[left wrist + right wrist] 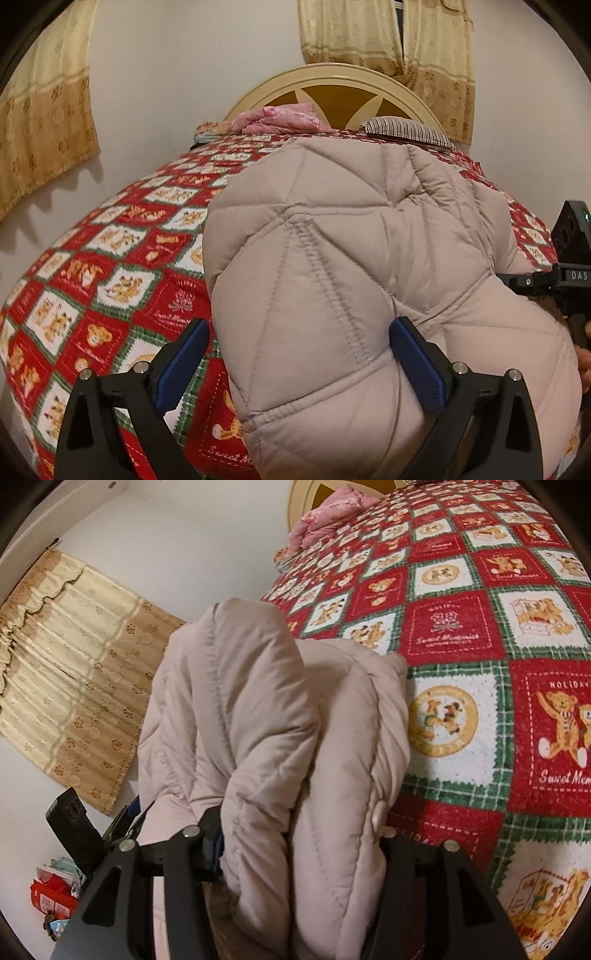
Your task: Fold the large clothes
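A puffy beige quilted jacket (351, 258) lies bunched on the bed with the red, green and white bear blanket (122, 266). My left gripper (297, 341) is open, its blue pads (417, 365) wide apart, with the jacket's near fold bulging between them. In the right wrist view the jacket (266, 738) is lifted in a thick bundle, and my right gripper (299, 834) is closed on that bundle; its fingertips are buried in the fabric. The right gripper's black body (569, 266) shows at the right edge of the left wrist view. The left gripper (88, 834) shows at lower left.
A cream and brown headboard (336, 88) stands at the far end, with a pink bundle (280, 118) and a striped pillow (406, 129) before it. Beige curtains (48, 122) hang on the white walls. Red boxes (51, 890) sit on the floor beside the bed.
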### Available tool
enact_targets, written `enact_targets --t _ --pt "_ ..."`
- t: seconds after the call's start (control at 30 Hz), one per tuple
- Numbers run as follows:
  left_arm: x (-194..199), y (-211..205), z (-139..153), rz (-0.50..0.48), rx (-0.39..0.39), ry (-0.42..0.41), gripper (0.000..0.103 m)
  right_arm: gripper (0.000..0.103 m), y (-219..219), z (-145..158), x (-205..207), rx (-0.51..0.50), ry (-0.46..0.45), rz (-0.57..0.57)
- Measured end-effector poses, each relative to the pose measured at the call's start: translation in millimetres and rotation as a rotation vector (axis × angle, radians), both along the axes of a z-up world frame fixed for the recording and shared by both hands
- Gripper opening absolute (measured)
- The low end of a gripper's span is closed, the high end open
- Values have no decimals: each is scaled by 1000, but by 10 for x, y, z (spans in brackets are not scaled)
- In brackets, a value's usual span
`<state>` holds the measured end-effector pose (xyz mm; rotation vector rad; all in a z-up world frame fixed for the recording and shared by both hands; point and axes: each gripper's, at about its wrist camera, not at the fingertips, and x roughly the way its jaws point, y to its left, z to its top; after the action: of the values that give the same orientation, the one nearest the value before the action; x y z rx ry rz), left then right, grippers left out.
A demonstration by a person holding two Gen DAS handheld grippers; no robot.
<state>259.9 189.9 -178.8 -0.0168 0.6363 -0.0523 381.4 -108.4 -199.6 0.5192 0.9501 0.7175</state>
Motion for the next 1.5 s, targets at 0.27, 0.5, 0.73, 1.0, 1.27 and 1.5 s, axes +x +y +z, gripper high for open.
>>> enact_targets --t 0.27,0.5,0.73,1.0,1.27,1.5 --pt "-212 -126 231 43 89 2 99 74 -31 225 -128 -125 -55 -74" --pt "-784 -295 630 34 129 -97 99 90 -263 878 -706 -160 -232 -215" --pt "-1292 -332 966 34 52 -166 99 98 -153 1384 -1448 -248 -412 -304" --pt "-1634 -346 1218 31 4 -235 99 100 -74 1593 -1865 -274 -497 -305" --pt "-1692 -303 1266 44 -4 -256 99 103 -32 1722 -2053 -289 -568 -299" --pt "-1672 -313 1237 44 -3 -245 99 103 2 1666 -2055 -295 -558 -288"
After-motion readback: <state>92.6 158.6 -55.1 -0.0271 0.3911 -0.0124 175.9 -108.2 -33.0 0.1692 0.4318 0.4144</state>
